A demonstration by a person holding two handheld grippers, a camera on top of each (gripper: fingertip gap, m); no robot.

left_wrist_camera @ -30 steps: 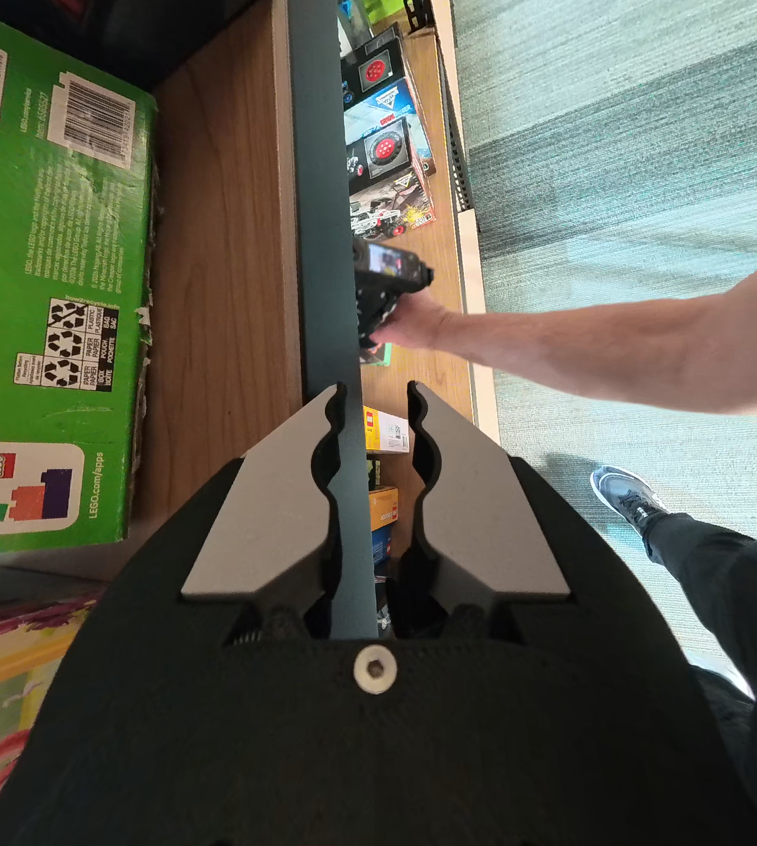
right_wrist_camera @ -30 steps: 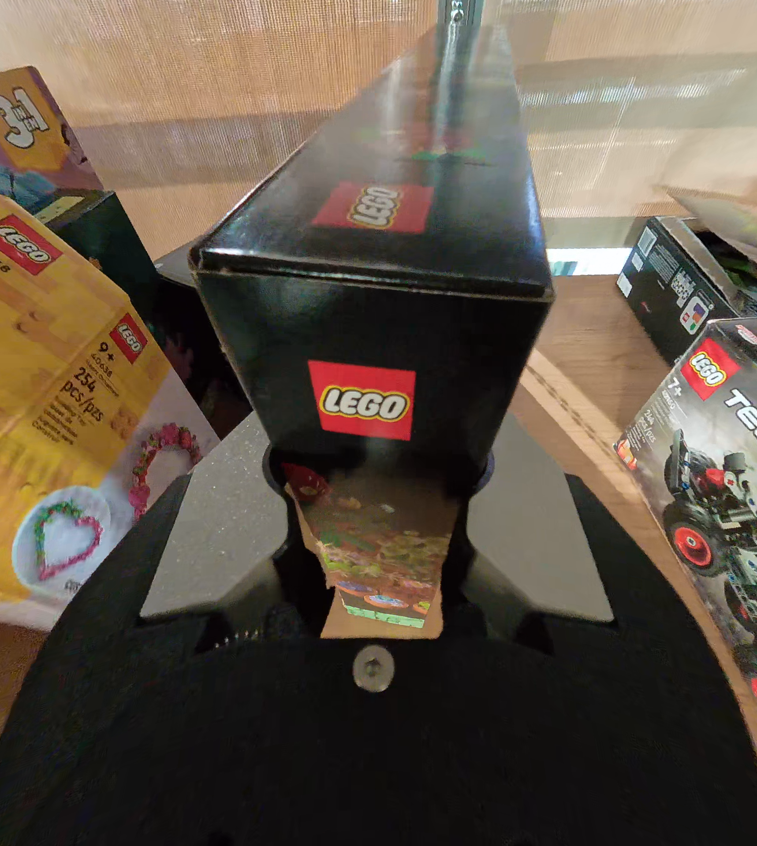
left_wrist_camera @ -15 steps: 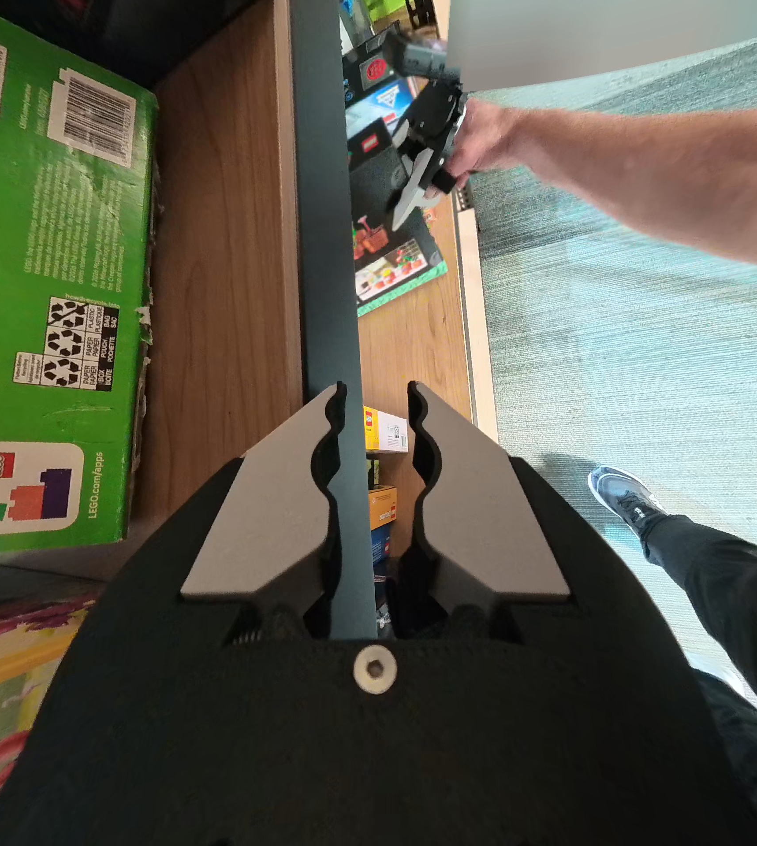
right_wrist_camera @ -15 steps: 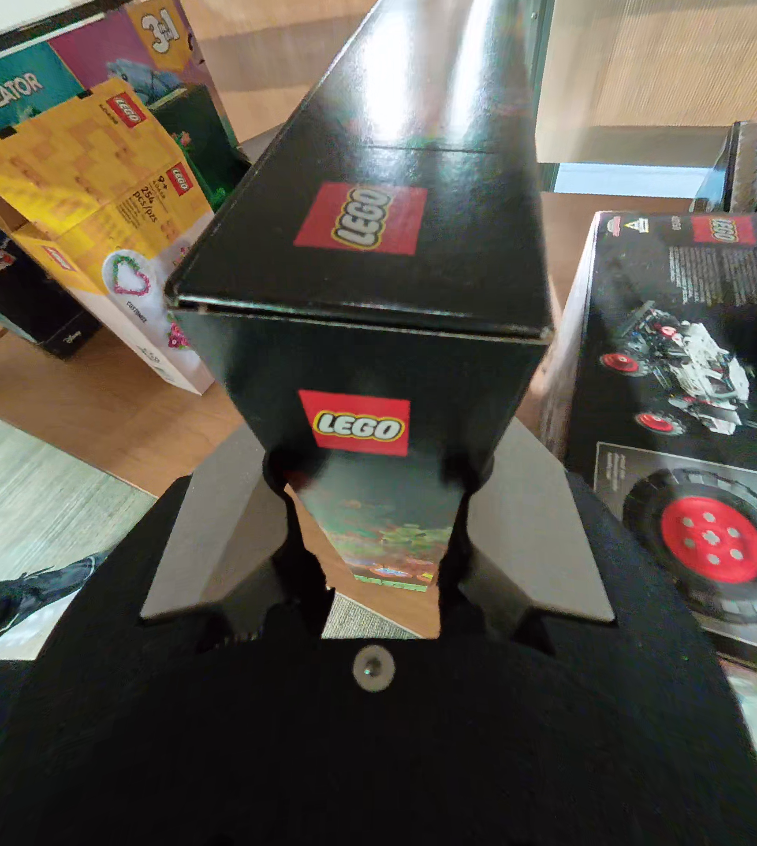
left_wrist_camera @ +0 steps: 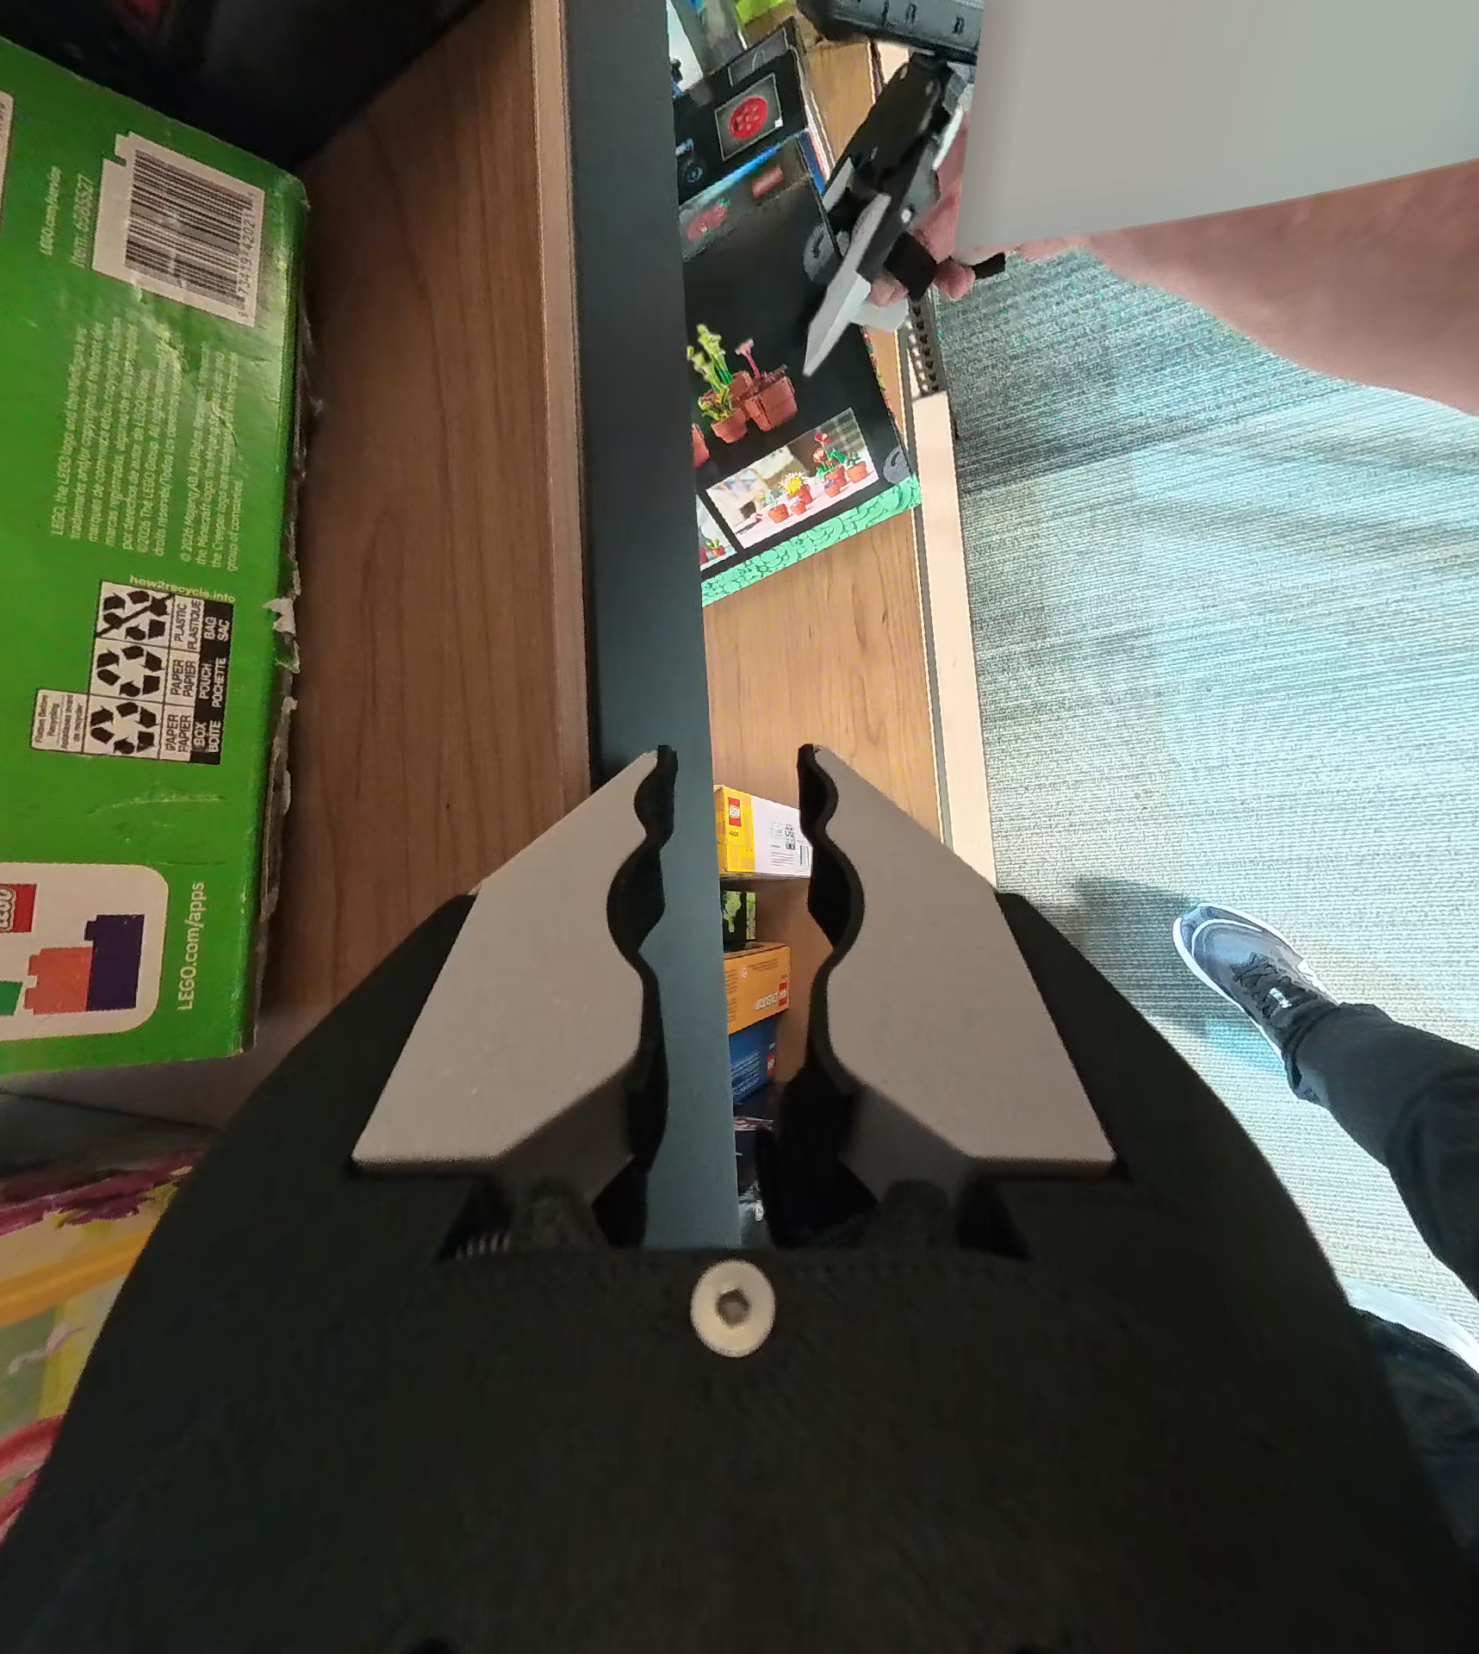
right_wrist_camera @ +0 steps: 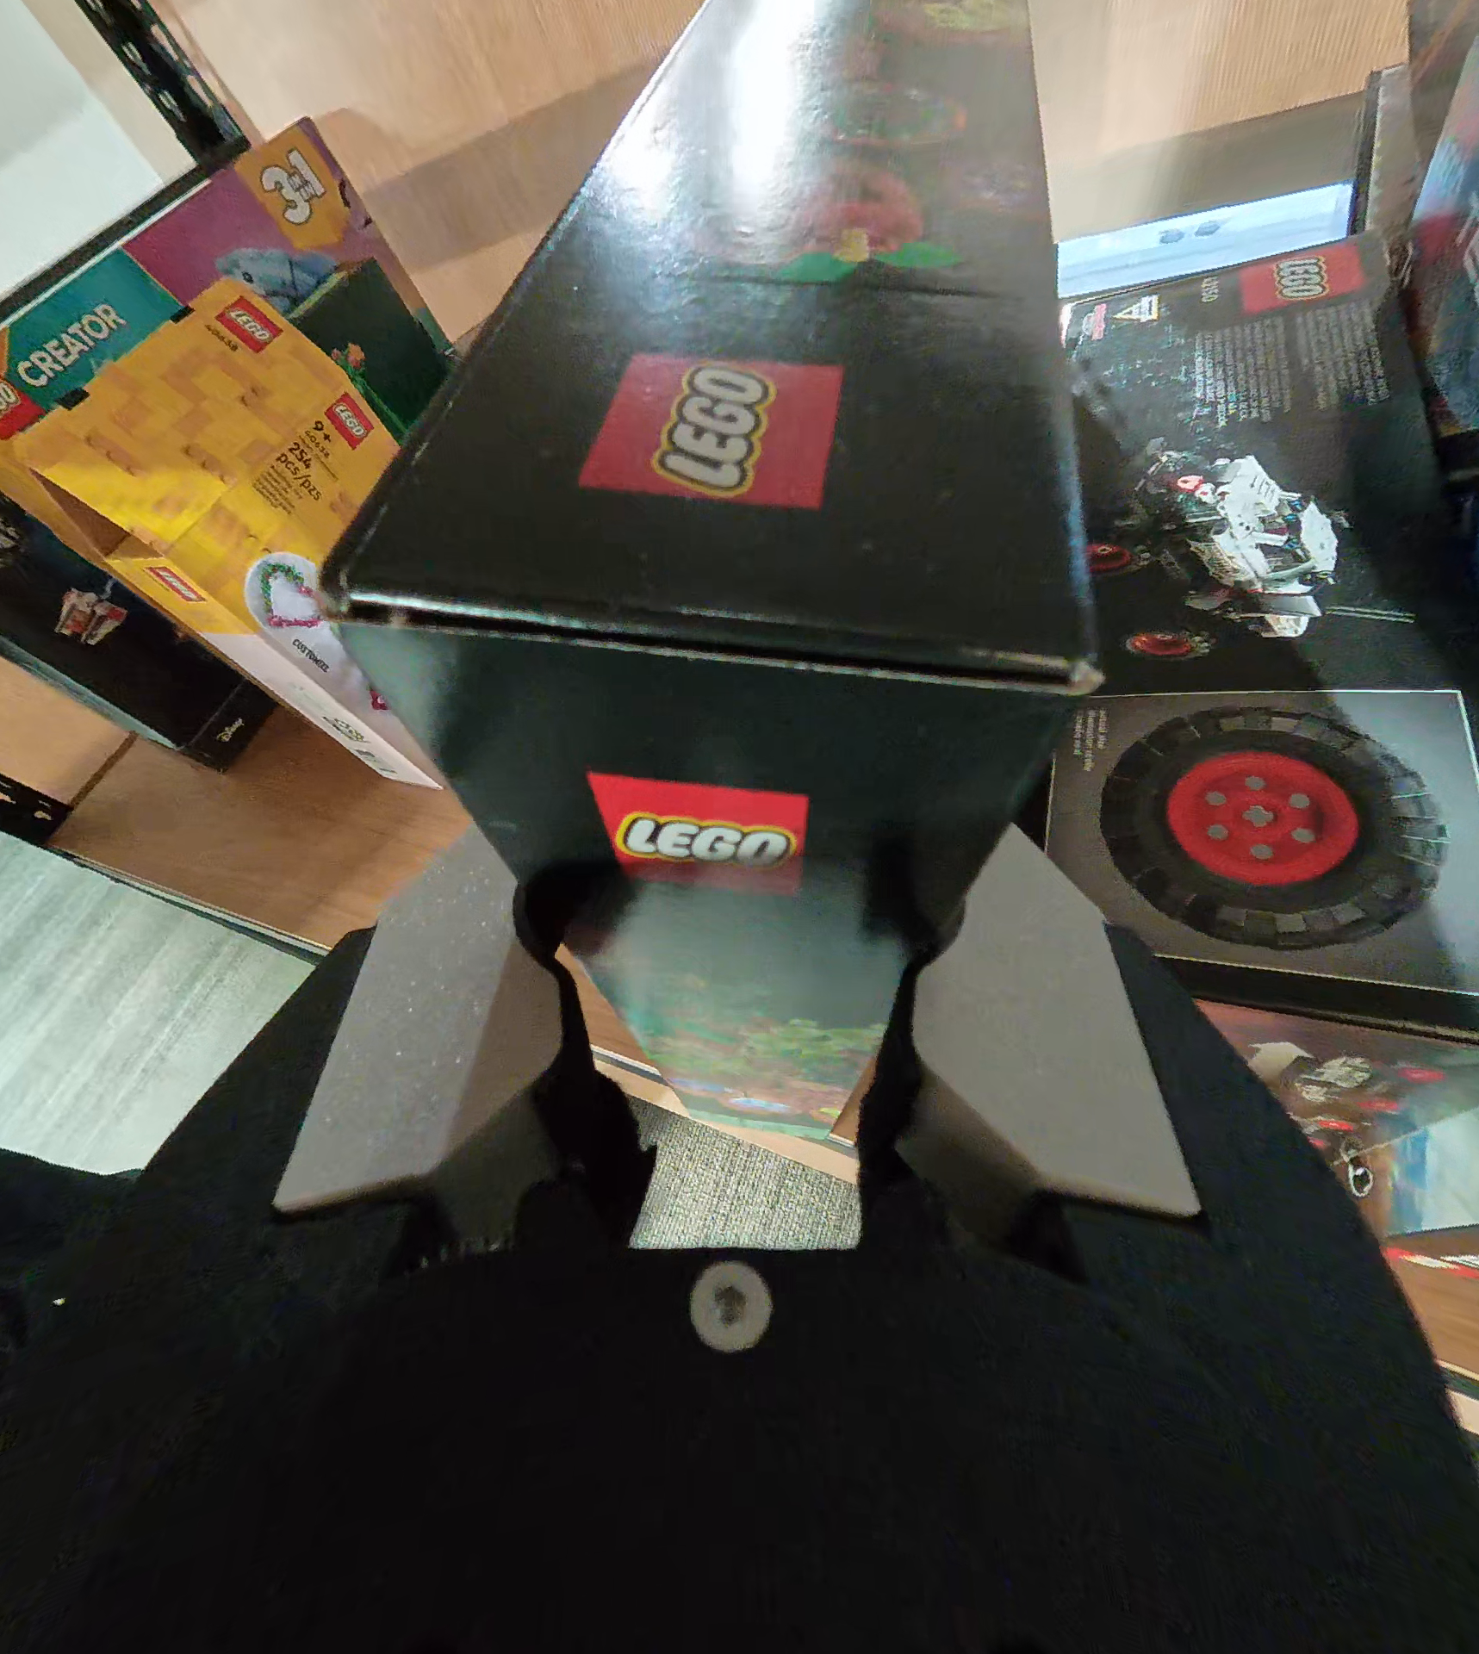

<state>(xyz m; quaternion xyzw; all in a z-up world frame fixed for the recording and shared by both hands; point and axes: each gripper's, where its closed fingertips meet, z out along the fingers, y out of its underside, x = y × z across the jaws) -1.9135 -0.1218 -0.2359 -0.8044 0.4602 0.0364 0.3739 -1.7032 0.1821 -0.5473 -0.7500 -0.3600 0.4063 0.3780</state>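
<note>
The right gripper (right_wrist_camera: 722,904) clamps a long black toy box (right_wrist_camera: 718,555) by its near end, both grey fingers (right_wrist_camera: 1022,1011) pressed against its sides, above the wooden shelf (right_wrist_camera: 252,850). A yellow box (right_wrist_camera: 181,465) lies to its left and a black truck-picture box (right_wrist_camera: 1272,626) to its right. The left gripper (left_wrist_camera: 735,770) stands partly open with nothing held, a dark shelf post (left_wrist_camera: 628,447) running between its fingers and touching neither visibly; a green box (left_wrist_camera: 91,537) lies to the left.
</note>
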